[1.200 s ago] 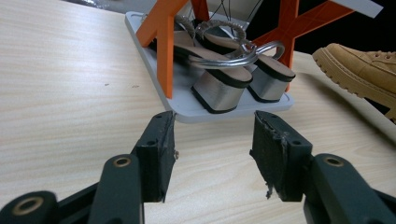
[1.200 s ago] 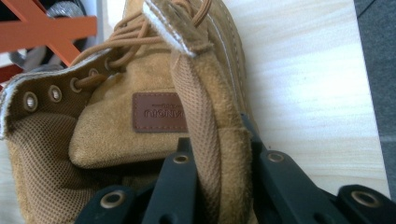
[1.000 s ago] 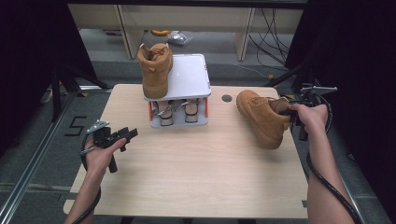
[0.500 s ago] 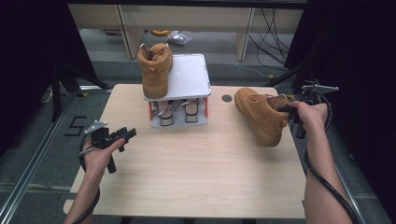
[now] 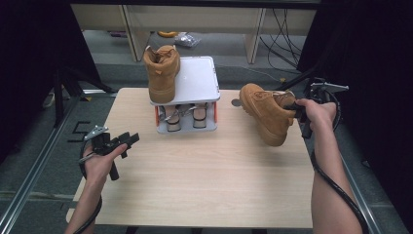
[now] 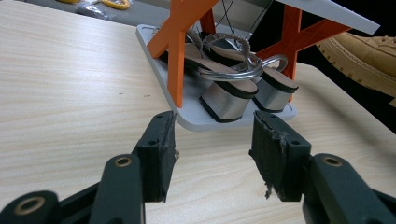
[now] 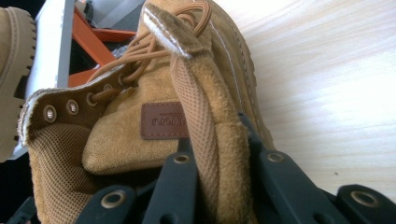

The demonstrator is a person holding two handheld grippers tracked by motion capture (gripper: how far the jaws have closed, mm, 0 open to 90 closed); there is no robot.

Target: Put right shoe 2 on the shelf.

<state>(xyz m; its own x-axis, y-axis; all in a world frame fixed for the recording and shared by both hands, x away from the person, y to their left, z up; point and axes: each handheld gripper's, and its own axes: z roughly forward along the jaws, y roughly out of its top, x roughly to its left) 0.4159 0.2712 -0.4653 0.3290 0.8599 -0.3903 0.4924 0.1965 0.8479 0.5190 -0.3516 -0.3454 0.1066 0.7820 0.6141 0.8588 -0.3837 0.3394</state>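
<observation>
A tan suede boot (image 5: 265, 113) hangs tilted above the table's right side, toe toward the rack. My right gripper (image 5: 295, 107) is shut on its collar. In the right gripper view the jaws pinch the collar edge (image 7: 212, 140) next to the tongue's brown label. Its twin boot (image 5: 163, 73) stands upright on the white top shelf (image 5: 197, 80) of a small orange-legged rack. My left gripper (image 5: 127, 141) rests low near the table's left front, open with nothing in it. In the left gripper view, the left gripper (image 6: 212, 161) points at the rack's base (image 6: 194, 122).
A pair of silver-heeled sandals (image 6: 229, 95) sits on the rack's lower shelf (image 5: 182, 116). A small dark disc (image 5: 235, 103) lies on the table behind the held boot's toe. Light wood table (image 5: 204, 175) stretches bare in front. Cables lie on the floor beyond.
The held boot has shifted slightly left toward the rack and a little higher. The left gripper has stayed where it was.
</observation>
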